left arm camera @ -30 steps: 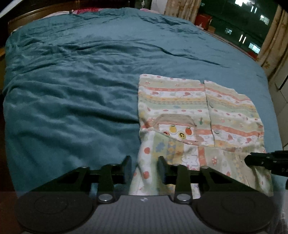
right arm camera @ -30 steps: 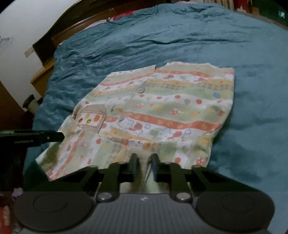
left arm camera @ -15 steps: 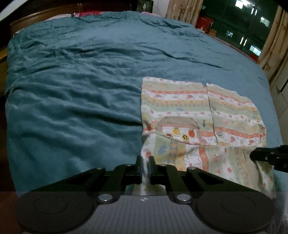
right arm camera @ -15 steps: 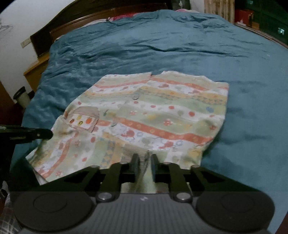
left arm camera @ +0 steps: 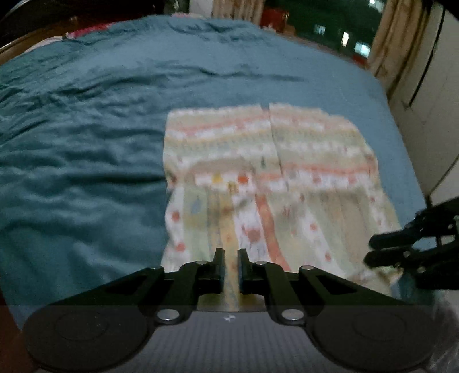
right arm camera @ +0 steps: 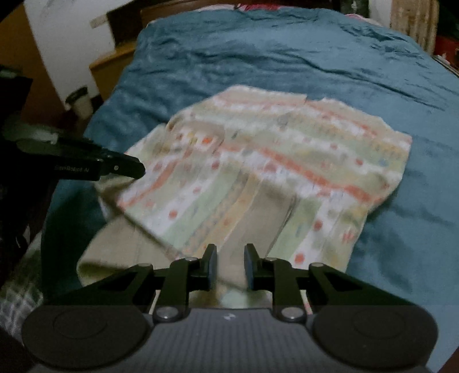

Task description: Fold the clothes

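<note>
A patterned children's shirt [left arm camera: 269, 172], striped in orange, green and white, lies on the teal bedspread [left arm camera: 86, 143]. Both views are motion-blurred. My left gripper [left arm camera: 231, 258] is shut on the shirt's near hem and lifts it, the cloth stretching up toward me. My right gripper [right arm camera: 231, 258] holds the near hem too, its jaws a little apart with cloth between them; the pale underside [right arm camera: 120, 246] of the lifted edge shows. The right gripper also shows in the left wrist view [left arm camera: 373, 252], and the left gripper in the right wrist view [right arm camera: 137, 169].
The bed's wooden headboard [right arm camera: 123, 20] and a nightstand [right arm camera: 112, 63] stand at the far left. Curtains [left arm camera: 393, 43] and a white wardrobe [left arm camera: 430, 100] are on the right. A checked cloth [right arm camera: 17, 289] lies by the near left bed edge.
Both grippers have lifted the shirt's near hem up and toward the far side. The left gripper closed on the cloth a second ago. The right jaws have parted slightly.
</note>
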A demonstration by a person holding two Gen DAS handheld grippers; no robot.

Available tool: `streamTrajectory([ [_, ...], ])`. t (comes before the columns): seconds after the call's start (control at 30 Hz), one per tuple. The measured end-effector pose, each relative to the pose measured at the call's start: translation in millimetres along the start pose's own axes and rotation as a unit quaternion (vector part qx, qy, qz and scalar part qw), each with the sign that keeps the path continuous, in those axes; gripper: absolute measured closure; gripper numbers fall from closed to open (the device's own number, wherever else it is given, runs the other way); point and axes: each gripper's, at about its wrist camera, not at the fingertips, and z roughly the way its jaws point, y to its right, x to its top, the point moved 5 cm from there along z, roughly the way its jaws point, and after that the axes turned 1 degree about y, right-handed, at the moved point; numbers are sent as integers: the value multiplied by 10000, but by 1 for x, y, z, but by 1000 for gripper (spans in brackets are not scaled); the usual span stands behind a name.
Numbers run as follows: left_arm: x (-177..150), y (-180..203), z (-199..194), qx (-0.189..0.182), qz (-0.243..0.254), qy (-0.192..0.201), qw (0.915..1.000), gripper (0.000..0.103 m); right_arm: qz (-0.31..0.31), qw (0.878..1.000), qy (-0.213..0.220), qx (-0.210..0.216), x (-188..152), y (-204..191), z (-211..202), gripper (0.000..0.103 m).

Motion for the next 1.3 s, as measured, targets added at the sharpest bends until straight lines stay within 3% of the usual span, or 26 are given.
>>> streamTrajectory([
  [0.17, -16, 7, -23, -30, 495, 24, 9988, 87, -292, 9995, -114, -36, -14, -7, -13, 81],
  [0.23, -23, 10, -34, -28, 807, 58, 9967, 71, -401, 9991, -129, -65, -17, -8, -18, 70],
  [0.27, -27, 13, -39, -17, 987, 87, 9951, 58, -455, 9988, -136, -80, -19, -9, -21, 70],
  [0.3, -32, 17, -43, -27, 1163, 112, 9932, 54, -510, 9986, -144, -95, -20, -10, -23, 70],
  [0.5, -60, 49, -52, -121, 2174, 220, 9757, 51, -831, 9962, -191, -182, -29, -14, -38, 62],
  [0.7, -78, 83, -46, 127, 3313, 585, 9416, 50, -1092, 9933, -266, -253, -40, -22, -36, 56],
  [0.73, -77, 87, -46, 102, 3344, 651, 9401, 50, -1135, 9928, -279, -265, -42, -23, -36, 56],
  [0.83, -66, 91, -48, -31, 3124, 829, 9463, 50, -1265, 9910, -316, -301, -48, -28, -35, 55],
  [1.03, -52, 105, -53, -421, 3087, 1052, 9444, 54, -1326, 9905, -244, -265, -46, -30, -36, 49],
  [1.13, -53, 110, -56, -602, 3133, 1070, 9417, 66, -1356, 9903, -198, -247, -43, -31, -37, 47],
  [1.2, -54, 111, -54, -651, 3139, 1028, 9416, 84, -1379, 9900, -175, -236, -41, -31, -37, 46],
  [1.3, -50, 106, -57, -704, 2899, 1050, 9487, 94, -1415, 9896, -166, -192, -41, -32, -36, 46],
])
